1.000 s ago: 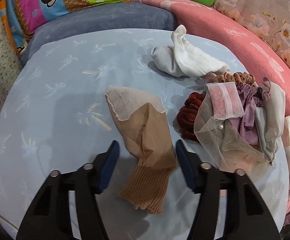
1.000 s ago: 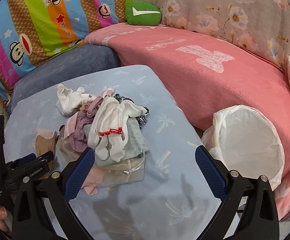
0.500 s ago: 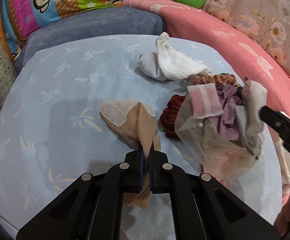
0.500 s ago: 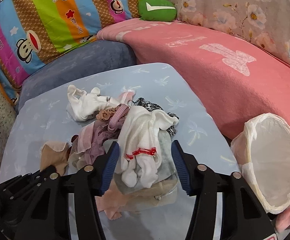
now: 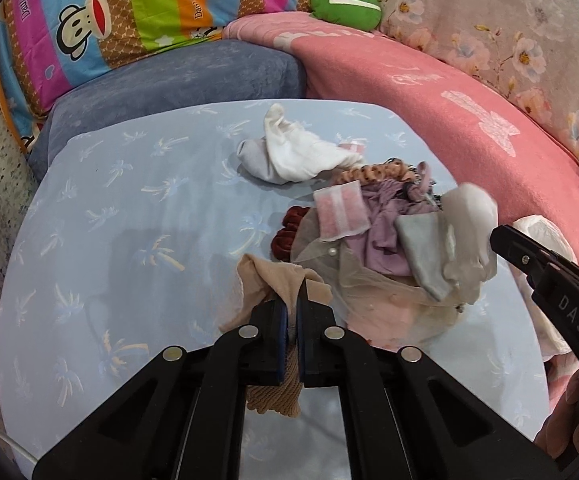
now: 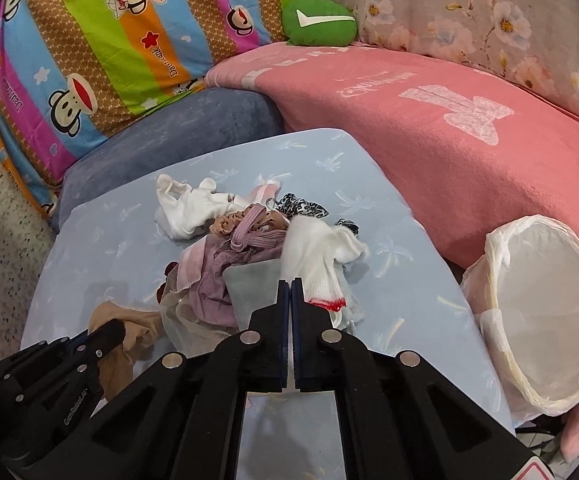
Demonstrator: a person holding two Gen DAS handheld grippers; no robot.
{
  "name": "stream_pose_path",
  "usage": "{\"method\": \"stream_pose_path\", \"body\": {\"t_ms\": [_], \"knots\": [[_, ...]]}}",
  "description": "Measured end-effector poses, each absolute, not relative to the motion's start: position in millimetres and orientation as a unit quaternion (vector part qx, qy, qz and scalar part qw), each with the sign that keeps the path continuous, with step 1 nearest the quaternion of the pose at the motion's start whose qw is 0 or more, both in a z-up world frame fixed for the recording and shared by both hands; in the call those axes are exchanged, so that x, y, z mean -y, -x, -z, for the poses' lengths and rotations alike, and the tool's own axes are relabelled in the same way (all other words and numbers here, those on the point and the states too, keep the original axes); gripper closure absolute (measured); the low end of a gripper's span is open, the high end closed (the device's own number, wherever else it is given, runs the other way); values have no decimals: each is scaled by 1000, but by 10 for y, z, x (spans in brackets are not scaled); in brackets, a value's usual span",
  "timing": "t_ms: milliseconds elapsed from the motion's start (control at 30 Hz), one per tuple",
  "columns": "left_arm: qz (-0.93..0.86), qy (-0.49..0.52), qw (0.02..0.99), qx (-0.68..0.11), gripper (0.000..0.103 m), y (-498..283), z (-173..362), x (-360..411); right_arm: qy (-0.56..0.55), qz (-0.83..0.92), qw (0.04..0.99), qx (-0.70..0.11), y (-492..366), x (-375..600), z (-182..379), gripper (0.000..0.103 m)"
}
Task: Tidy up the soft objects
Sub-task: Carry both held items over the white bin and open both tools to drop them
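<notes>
Since one second ago both grippers have closed: then their jaws stood wide apart, the beige stocking lying flat between the left ones. Now the left gripper (image 5: 291, 312) is clamped on the beige stocking (image 5: 277, 280), bunched up at the near left edge of the pile of soft things (image 5: 381, 240) on the light blue tablecloth (image 5: 129, 216). To the right, the right gripper (image 6: 290, 292) pinches the white glove with the red cuff (image 6: 317, 256) on top of the pile. Further right, beside the table, stands the white lined basket (image 6: 545, 312), against the pink blanket (image 6: 449, 128).
</notes>
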State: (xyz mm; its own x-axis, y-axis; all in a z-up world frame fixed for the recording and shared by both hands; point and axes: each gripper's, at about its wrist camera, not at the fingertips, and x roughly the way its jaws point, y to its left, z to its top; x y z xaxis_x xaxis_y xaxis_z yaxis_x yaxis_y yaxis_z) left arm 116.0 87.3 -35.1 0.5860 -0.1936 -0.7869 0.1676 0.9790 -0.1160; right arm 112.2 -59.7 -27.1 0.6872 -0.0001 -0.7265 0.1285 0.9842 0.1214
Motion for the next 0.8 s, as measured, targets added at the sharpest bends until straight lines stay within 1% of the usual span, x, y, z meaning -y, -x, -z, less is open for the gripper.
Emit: {"method": "stream_pose_path", "body": {"t_ms": [467,800], "knots": [[167,49,888,-426,100,-800,42,-641,-110,59,928,-351,-467,1111,-128,102],[201,12,887,-415,100,-672,-86,-121,-135,94,929,-332,-190,1644,-205,102]]}}
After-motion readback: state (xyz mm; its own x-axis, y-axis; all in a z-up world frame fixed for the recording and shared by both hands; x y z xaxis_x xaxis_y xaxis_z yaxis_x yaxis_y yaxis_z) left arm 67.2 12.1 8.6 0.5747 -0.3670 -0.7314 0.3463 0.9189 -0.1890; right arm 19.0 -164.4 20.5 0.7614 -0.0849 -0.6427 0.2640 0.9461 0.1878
